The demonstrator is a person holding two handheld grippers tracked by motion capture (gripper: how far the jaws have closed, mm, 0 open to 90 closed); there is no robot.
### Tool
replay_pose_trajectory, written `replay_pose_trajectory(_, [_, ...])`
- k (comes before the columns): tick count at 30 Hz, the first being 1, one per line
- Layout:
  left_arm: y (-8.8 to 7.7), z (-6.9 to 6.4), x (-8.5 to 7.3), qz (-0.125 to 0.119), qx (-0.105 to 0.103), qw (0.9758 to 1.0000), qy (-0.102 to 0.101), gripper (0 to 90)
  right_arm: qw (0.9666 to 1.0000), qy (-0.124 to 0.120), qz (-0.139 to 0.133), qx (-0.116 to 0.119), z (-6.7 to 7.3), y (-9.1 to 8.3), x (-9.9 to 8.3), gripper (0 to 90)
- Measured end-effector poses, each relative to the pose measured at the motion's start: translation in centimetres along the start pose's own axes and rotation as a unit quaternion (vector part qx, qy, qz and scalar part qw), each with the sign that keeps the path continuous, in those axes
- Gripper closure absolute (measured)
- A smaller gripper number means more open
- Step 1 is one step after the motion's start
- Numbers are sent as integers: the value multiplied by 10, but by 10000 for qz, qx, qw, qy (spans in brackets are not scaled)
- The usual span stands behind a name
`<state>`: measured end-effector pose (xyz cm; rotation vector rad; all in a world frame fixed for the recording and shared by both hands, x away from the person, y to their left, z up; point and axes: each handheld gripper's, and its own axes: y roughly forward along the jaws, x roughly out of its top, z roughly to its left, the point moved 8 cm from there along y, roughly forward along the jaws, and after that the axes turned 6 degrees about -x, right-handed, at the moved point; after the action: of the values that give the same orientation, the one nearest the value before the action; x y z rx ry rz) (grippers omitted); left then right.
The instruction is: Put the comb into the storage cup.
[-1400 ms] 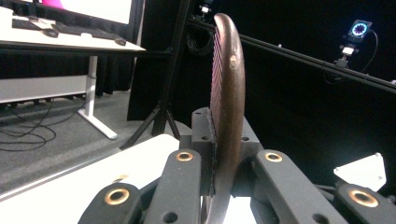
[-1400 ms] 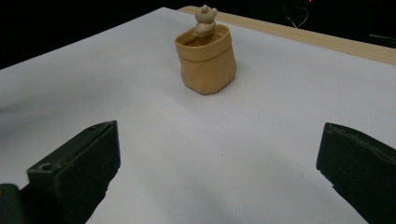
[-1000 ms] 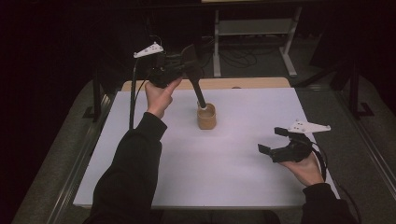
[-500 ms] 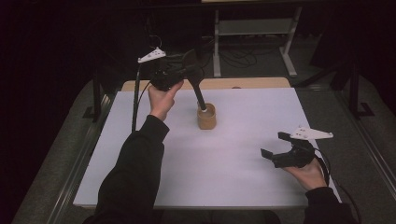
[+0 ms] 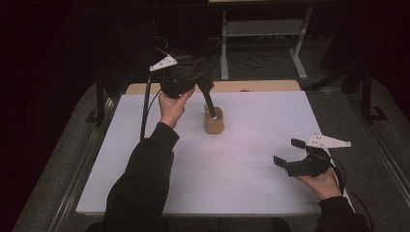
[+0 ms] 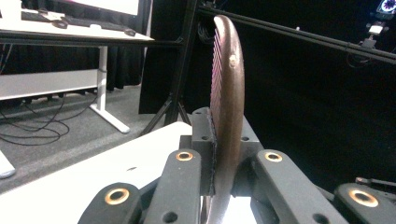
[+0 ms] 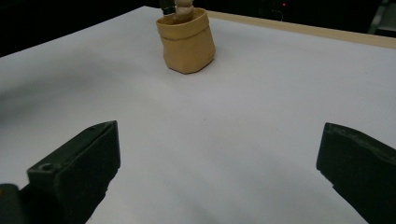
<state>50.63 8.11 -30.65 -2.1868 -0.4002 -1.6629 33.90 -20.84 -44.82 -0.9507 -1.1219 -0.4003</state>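
Above, my left gripper (image 5: 196, 79) clamped on a dark brown flat-headed brush (image 6: 227, 93), handle tip lowered into the small tan rolled-rim pouch (image 5: 213, 121) on the white table (image 5: 232, 164), my right gripper (image 5: 290, 155) spread wide, holding nothing, well apart.

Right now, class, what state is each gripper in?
Left gripper: shut on the dark brush, whose handle reaches into the tan pouch.
Right gripper: open, holding nothing.

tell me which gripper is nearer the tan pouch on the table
Left. The left gripper hangs just above and behind the tan pouch, clamped on a brush whose handle dips into it. The right gripper sits open far off, near the table's front right corner.
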Motion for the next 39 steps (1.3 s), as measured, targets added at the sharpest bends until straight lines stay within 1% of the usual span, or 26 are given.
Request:
replay_pose_trajectory(3, [3,0,-3,-4,37,10000,58,845,10000,30,33,31,-1,1,-2,0])
replay_pose_trajectory(6, [7,3,-7,5,70,10000,36,845,10000,29,57,46,-2,2,-3,0])
replay_pose_trajectory(9, [11,3,-10,-1,86,10000,47,845,10000,17,28,45,-3,2,-2,0])
replay_pose_trajectory(14, [18,5,-16,67,135,9999,85,845,10000,64,-66,-21,-6,-2,-1,0])
replay_pose_trajectory(18, [20,7,-19,111,166,9998,69,845,10000,68,-63,-26,-6,-2,-2,0])
replay_pose_trajectory(24, [21,10,-23,165,215,9996,98,845,9999,75,-88,-19,-6,-3,-1,0])
replay_pose_trajectory(31, [20,17,-32,170,260,9995,-27,845,9999,70,-88,-17,-6,-3,-1,0])
replay_pose_trajectory(34, [20,19,-36,152,234,9995,-122,845,9999,72,-87,-22,-7,-3,-1,0])
replay_pose_trajectory(35, [20,19,-36,152,234,9995,-122,845,9999,72,-87,-22,-7,-3,-1,0])
replay_pose_trajectory(36, [20,19,-38,154,208,9995,-185,845,9999,75,-83,-19,-7,-3,-2,0])
replay_pose_trajectory(39, [21,20,-41,165,216,9994,-206,845,10000,58,-65,-29,-7,-3,-2,0])
